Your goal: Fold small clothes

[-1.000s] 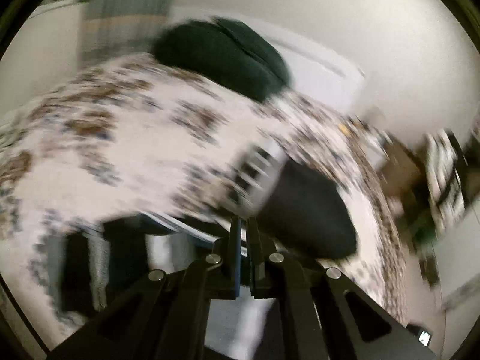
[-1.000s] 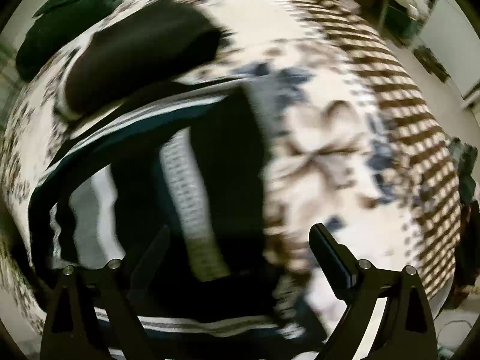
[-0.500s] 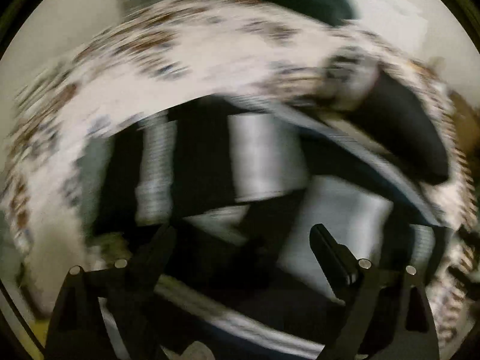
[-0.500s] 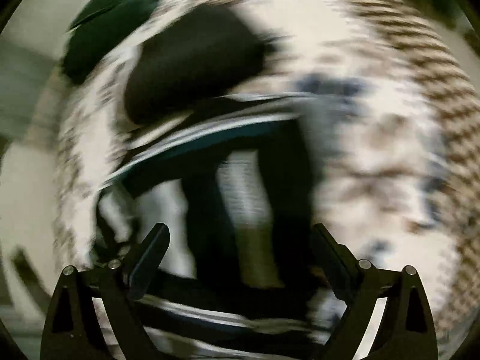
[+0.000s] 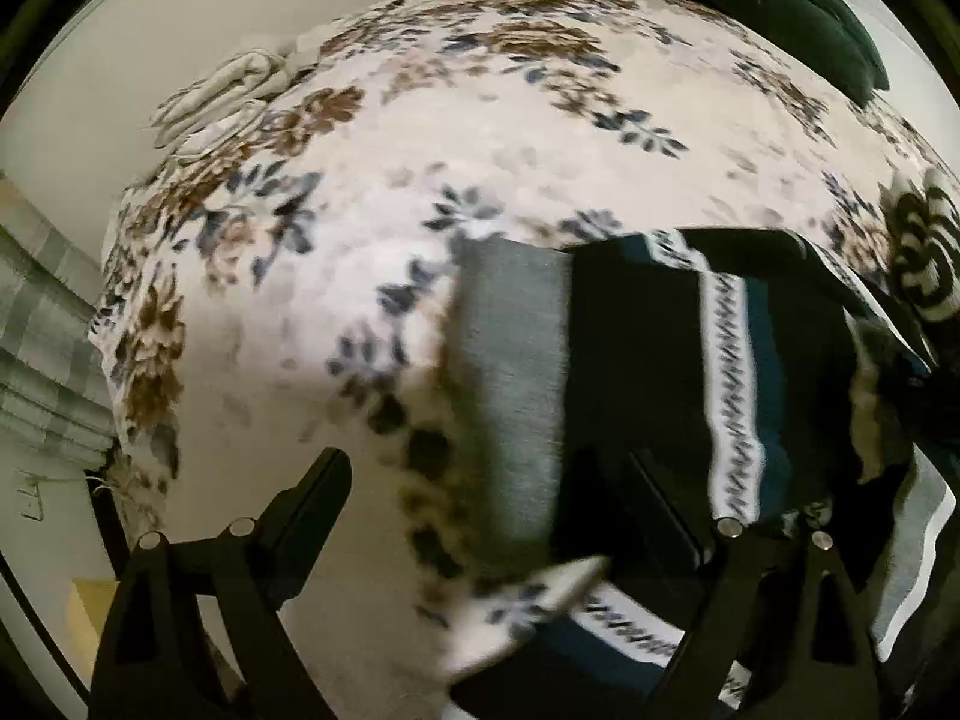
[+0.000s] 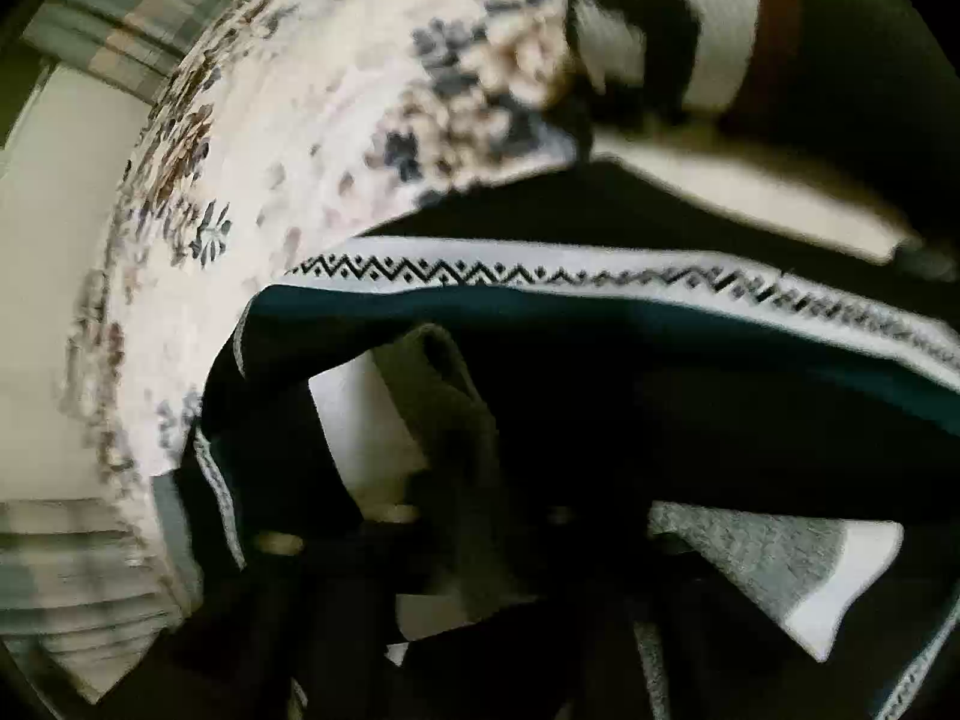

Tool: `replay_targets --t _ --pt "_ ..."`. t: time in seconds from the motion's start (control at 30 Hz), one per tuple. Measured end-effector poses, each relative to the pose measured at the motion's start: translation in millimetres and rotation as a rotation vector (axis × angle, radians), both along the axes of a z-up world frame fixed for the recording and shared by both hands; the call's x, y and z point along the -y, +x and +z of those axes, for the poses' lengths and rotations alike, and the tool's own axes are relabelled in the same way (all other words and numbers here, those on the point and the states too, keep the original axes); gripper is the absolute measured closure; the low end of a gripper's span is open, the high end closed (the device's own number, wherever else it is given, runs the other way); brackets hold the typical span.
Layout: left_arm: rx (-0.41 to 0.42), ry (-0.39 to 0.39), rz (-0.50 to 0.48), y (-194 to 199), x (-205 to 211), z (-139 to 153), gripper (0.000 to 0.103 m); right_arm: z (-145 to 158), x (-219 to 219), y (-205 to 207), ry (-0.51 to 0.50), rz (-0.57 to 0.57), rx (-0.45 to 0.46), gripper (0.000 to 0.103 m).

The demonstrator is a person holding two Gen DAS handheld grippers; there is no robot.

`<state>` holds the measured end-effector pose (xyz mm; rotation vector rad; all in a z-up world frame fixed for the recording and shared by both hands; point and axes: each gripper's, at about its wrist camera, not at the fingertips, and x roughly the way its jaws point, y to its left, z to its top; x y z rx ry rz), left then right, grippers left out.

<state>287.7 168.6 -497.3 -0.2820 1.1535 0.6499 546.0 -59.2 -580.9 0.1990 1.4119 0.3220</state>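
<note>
A small garment with black, teal, grey and white patterned stripes [image 5: 648, 372] lies on the floral bedspread [image 5: 480, 138]. My left gripper [image 5: 498, 510] is open just above its grey left edge, with one finger [image 5: 312, 498] over bare bedspread and the other over the dark cloth. In the right wrist view the same garment [image 6: 600, 324] is bunched up close and drapes over my right gripper; its fingers are hidden in dark folds at the bottom.
A black-and-white patterned piece [image 5: 924, 252] lies at the bed's right side, and also shows in the right wrist view [image 6: 660, 18]. A dark green pillow [image 5: 780, 0] sits at the head. A crumpled cream cloth [image 5: 222, 96] lies at the far left edge. The bed's near edge drops off to the floor.
My left gripper opened, let go of the cloth and swung left to the garment's grey edge. My right gripper went down into the garment, which now covers its fingers.
</note>
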Motion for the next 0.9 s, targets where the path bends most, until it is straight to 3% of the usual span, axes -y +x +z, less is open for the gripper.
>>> replay_targets --t 0.03,0.13,0.27,0.4,0.53,0.7,0.9 --pt "-0.002 -0.003 0.008 -3 -4 2 0.011 12 1 -8 -0.023 -0.009 0.060 0.096" --pt "0.007 -0.020 0.022 -9 -13 8 0.011 44 19 -29 -0.010 -0.067 0.124 0.097" --pt "0.019 -0.026 -0.005 -7 -14 16 0.011 86 76 -58 0.019 -0.182 0.146 0.097" --pt "0.026 -0.047 -0.040 5 -7 15 0.011 106 150 -87 -0.025 -0.302 0.136 0.097" --pt "0.033 -0.072 -0.085 25 8 12 0.011 101 218 -108 -0.093 -0.390 0.103 0.097" --pt "0.040 -0.065 -0.175 60 29 11 0.011 74 282 -129 -0.122 -0.512 0.030 0.097" --pt "0.042 -0.012 -0.274 99 49 7 0.011 45 305 -144 -0.084 -0.580 -0.027 0.097"
